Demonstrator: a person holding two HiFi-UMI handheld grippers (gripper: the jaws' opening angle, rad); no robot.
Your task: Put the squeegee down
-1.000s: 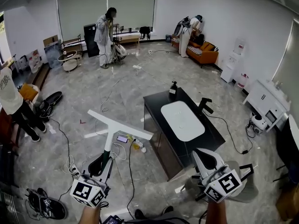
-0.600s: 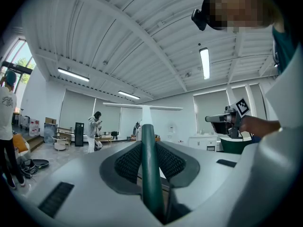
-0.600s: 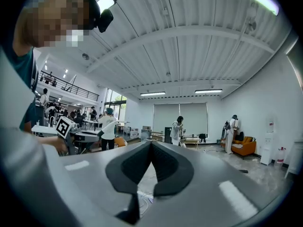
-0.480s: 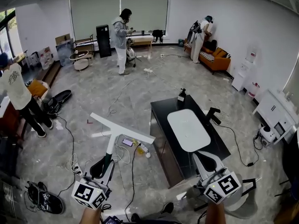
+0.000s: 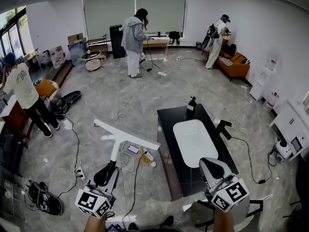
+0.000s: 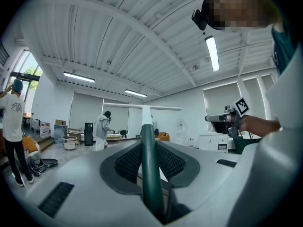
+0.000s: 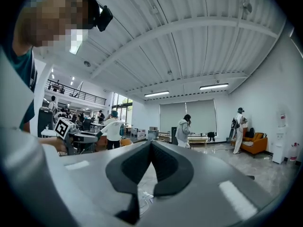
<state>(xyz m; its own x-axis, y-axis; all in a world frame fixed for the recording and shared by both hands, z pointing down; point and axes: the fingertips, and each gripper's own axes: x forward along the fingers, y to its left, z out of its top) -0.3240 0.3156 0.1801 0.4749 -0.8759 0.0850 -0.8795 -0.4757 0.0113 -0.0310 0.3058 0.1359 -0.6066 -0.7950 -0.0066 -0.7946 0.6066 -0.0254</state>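
the left gripper [image 5: 109, 168] is closed on the squeegee [image 5: 126, 136], its pads clamped on either side of the green handle [image 6: 147, 164]. the tool sticks out level in front, with the long white blade [image 6: 142, 108] lying crosswise at the far end. the squeegee hangs in the air over the floor [image 5: 96, 105], just left of the black bench [image 5: 169, 117]. the right end of the blade comes close to the bench's near corner. the right gripper [image 7: 150, 150] is empty, its pads pressed together, and it is held out over the near end of the bench.

the step in hand looks like carrying the tool to a place where it can be set down. the bench seems the natural spot, though from the head view it is hard to say how high the blade rides against the bench top.

to do it well, bring the squeegee across over the bare dark strip beside the white basin [image 5: 195, 135], clear of the bottle [image 5: 191, 104] and the tap [image 5: 223, 128]. lower it flat so that blade and handle land together. part the pads only when the weight rests on the bench, then draw straight back along the handle so nothing gets dragged. if it goes on the floor instead, keep it off the cables [image 5: 129, 156] lying under it.
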